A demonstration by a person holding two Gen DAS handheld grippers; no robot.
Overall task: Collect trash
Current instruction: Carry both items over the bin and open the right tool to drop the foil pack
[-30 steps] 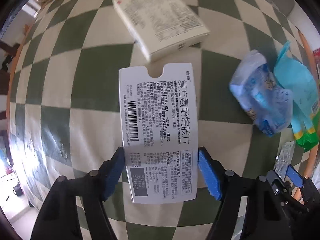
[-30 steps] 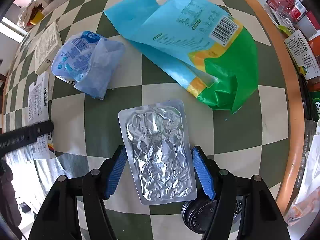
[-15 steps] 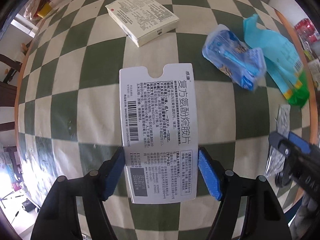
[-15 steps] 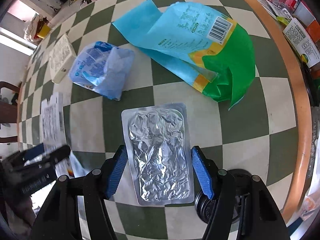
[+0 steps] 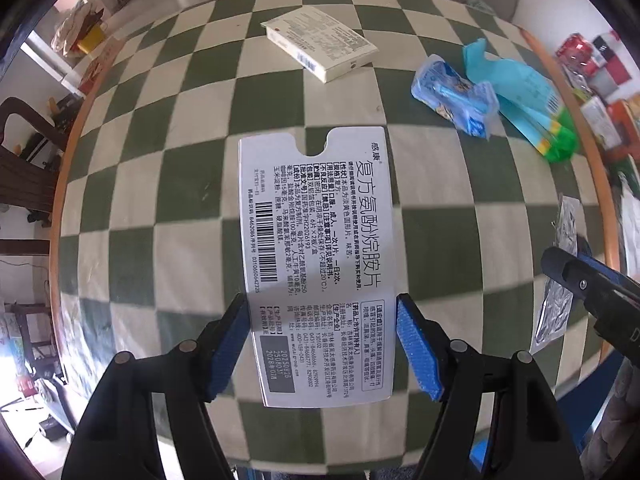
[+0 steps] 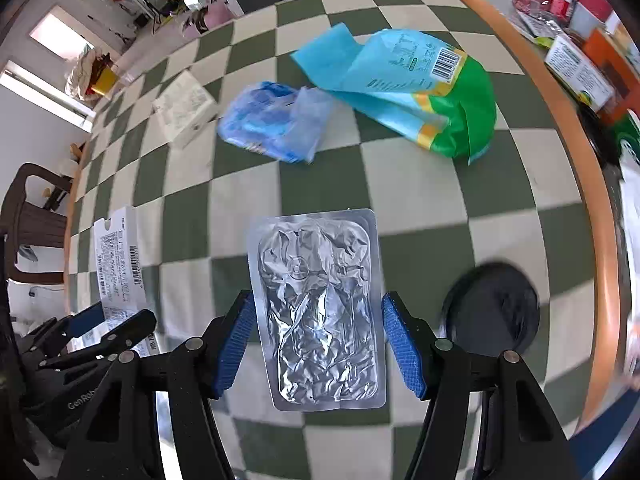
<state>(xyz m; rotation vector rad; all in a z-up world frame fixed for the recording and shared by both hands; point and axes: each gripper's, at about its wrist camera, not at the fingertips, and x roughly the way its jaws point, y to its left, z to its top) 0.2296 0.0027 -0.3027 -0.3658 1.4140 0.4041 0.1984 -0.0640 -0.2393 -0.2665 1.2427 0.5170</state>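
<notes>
Both hand-held grippers loaded: flat, light trash pinched by the edges above the tabletop (image 5: 168, 264).

I hold the flattened medicine carton (image 5: 316, 256) in the left hand-held gripper (image 5: 323, 344), pads on its two long edges; the card looks stiff but thin, so I judge it bows under hard squeeze. The right hand-held gripper (image 6: 316, 340) pinches the foil blister sheet (image 6: 318, 304) the same way; it appears crinkled, slick and easily creased. The blue wrapper (image 6: 276, 126) and the green-blue bag (image 6: 420, 92) lie on the tabletop, soft; I would take each at a bunched fold.

Left gripper (image 5: 323, 340) jaws clamped at 6 o'clock; right gripper (image 6: 318, 340) likewise clamped, both pointing 12 o'clock.
</notes>
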